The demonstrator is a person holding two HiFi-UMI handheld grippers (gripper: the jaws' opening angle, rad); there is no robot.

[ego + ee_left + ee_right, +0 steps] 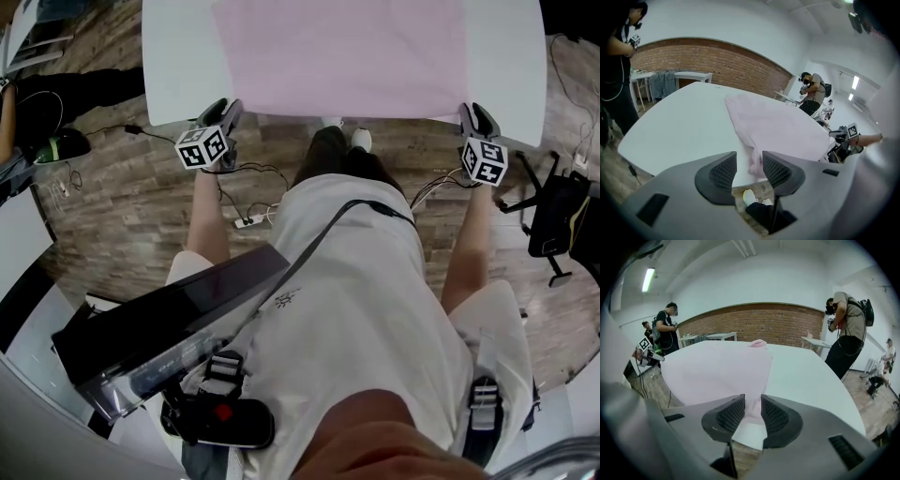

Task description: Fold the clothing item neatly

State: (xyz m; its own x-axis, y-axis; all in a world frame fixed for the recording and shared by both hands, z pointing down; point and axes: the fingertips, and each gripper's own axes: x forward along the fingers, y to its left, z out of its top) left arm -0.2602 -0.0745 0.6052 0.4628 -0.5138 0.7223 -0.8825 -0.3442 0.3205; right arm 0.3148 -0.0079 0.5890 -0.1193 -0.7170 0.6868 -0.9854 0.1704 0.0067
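Observation:
A pale pink garment [342,56] lies spread flat on the white table [178,66], its near hem along the table's front edge. My left gripper [225,111] sits at the garment's near left corner and my right gripper [473,114] at its near right corner. In the left gripper view the jaws [749,164] stand wide apart, and the pink corner [754,157] hangs beside the right pad without being pinched. In the right gripper view the jaws [752,411] are parted, with the cloth's corner [751,404] lying loose between the pads on the table edge [750,434].
Below the table is a wood floor with cables and a power strip [246,221]. A black stand [558,220] is at the right. A person [614,70] stands by the table's left side and another person [848,329] by its right. More tables line the brick wall [754,322].

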